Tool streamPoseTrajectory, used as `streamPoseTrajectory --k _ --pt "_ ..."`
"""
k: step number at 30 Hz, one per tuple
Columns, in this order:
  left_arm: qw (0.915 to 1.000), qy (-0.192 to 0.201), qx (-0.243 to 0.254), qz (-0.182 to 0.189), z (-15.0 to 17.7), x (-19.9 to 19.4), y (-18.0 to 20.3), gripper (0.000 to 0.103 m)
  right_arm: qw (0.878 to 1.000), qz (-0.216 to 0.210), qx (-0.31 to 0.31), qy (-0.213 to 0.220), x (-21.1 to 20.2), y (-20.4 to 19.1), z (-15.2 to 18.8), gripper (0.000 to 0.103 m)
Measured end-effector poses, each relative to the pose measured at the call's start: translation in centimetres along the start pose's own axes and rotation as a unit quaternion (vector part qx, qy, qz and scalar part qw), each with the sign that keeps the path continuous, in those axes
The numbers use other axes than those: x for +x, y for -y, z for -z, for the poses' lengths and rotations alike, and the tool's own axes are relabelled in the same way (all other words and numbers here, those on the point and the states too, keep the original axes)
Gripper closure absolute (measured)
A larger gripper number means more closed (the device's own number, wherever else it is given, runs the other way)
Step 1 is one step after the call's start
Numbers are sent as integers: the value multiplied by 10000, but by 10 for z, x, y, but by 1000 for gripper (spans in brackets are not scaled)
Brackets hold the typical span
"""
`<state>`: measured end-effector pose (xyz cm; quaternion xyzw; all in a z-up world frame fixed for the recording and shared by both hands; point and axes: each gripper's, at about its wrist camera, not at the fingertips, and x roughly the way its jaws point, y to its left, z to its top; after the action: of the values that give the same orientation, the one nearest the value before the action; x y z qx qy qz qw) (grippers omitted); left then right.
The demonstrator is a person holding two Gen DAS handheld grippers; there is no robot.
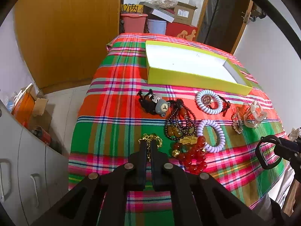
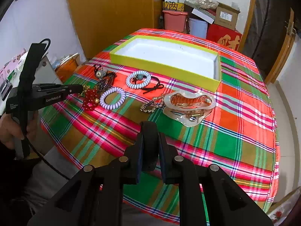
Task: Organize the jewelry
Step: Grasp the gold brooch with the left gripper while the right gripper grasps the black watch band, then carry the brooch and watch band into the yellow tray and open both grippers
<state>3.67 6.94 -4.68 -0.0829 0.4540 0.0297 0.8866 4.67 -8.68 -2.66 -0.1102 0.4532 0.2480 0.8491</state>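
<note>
A gold chain (image 1: pixel 150 141), red bead bracelet (image 1: pixel 194 158), dark beads (image 1: pixel 180 122), spiral hair ties (image 1: pixel 212 135) and a clear claw clip (image 2: pixel 188 107) lie before an empty yellow-green box (image 1: pixel 197 76).

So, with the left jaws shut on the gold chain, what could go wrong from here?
The gold chain lies close beside the red bead bracelet and dark bead necklace; lifting could snag them. The left gripper pinches only a thin strand, which might slip out before reaching the yellow-green box.
</note>
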Motion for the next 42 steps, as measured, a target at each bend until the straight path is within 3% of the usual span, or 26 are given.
streamPoseTrajectory --k 20,25,28,31,38,42 --pt "9977 619 31 257 -32 -55 3 103 9990 99 -22 440 -32 1 -13 87" --pt "9990 180 64 392 -24 -34 0 103 9987 104 -7 508 -32 2 -18 87" --pt "9978 -186 -58 637 -11 -11 -6 95 9989 74 -24 464 -29 0 -17 87" --pt "9984 -327 -42 465 -1 3 -9 93 9992 61 -45 398 -26 0 -15 87" --pt "9988 -305 310 232 3 12 3 70 9993 74 -48 352 -23 1 -14 87" --pt "9994 -225 138 240 2 13 2 70 9992 91 -43 396 -25 1 -15 87"
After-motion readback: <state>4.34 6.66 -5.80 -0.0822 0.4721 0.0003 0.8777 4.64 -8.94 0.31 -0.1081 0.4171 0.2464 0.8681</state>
